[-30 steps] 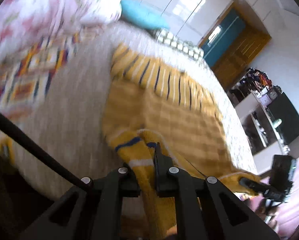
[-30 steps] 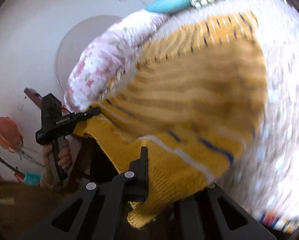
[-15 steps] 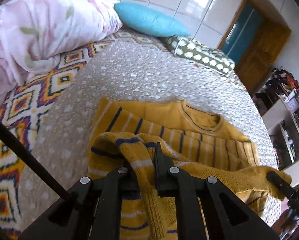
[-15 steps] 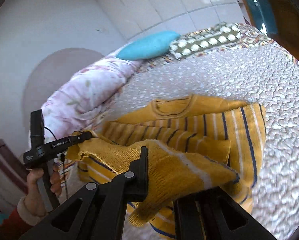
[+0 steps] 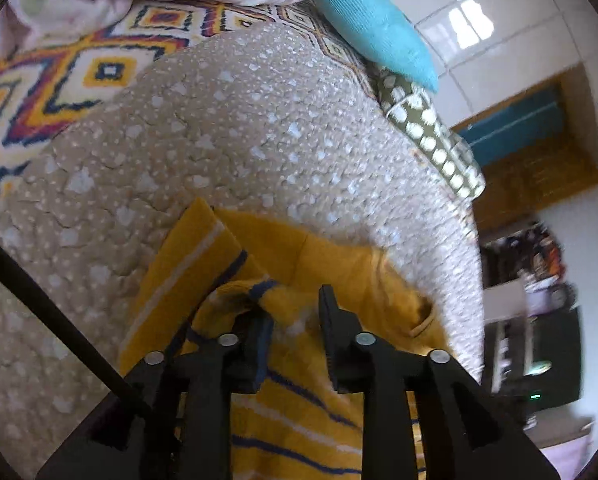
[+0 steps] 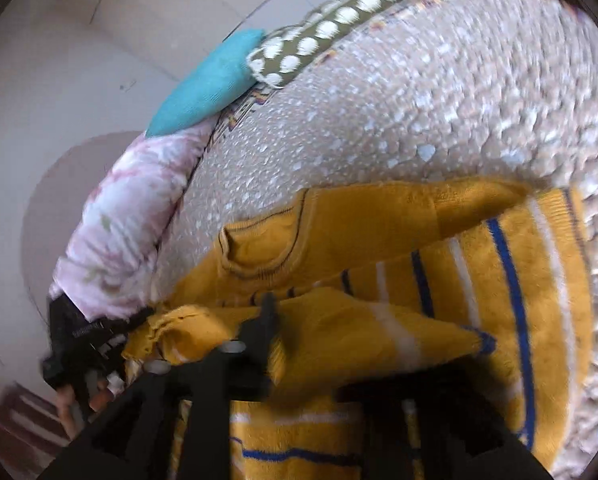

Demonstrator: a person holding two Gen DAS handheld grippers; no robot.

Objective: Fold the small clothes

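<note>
Left hand-held gripper [image 5: 295, 320] is opening, jaws apart w/ the yellow striped sweater [image 5: 307, 408] hem loose between them. Sweater is lying folded on the bed [image 5: 219, 128] near its front edge. Right hand-held gripper [image 6: 339, 344] is also opening; hem is draping over it, pads not clearly pressing.

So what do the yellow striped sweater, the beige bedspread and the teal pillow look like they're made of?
The yellow sweater looks like a soft knit, wool or acrylic: ribbed collar, fuzzy surface, knitted-in blue and white stripes. The beige bedspread appears to be quilted fabric, matte, puckered between stitch lines, with pale printed specks. The teal pillow seems to be woven or fine-knit cloth, matte with a faint texture; its fibre can't be told.
</note>
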